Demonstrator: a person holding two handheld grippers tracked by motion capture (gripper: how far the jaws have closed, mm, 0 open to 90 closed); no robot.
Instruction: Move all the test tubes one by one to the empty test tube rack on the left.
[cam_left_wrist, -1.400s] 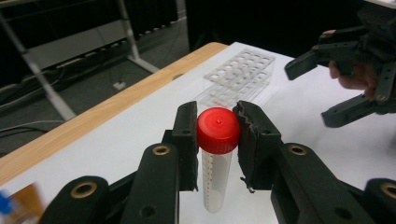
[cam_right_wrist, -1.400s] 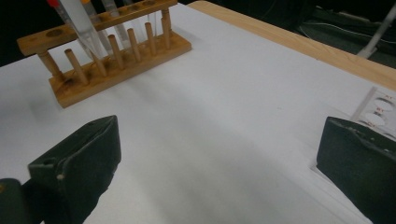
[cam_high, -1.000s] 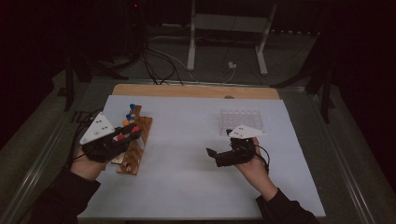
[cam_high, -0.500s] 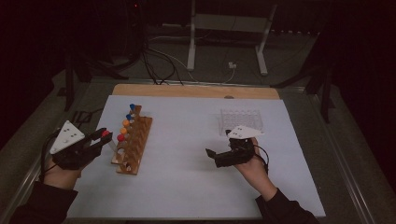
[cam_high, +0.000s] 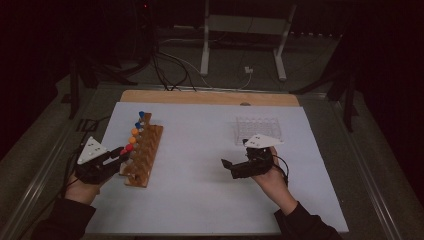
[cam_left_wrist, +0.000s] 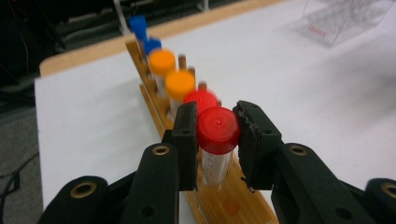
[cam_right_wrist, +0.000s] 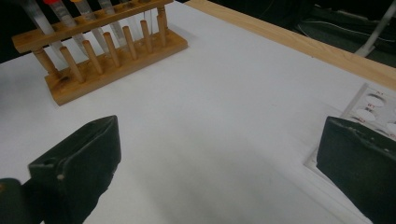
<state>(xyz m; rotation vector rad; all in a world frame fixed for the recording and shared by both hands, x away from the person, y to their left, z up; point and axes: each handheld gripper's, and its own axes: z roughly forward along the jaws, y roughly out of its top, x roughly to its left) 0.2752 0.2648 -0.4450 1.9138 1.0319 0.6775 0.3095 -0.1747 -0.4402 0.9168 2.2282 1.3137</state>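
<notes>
Two black left tongs (cam_left_wrist: 217, 135) clasp a round red-capped clear tube (cam_left_wrist: 217, 140); right tongs (cam_right_wrist: 219, 168) gape wide.

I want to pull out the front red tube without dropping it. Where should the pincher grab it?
Grab the nearest red-capped tube just under its cap, one jaw on each side, coming level from the rack's near end. The wider cap should stop it slipping down. The left gripper already brackets it there.

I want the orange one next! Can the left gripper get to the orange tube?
Probably not right away. The left gripper has its jaws around the nearest red tube, and another red tube stands between it and the orange tubes in the rack.
</notes>
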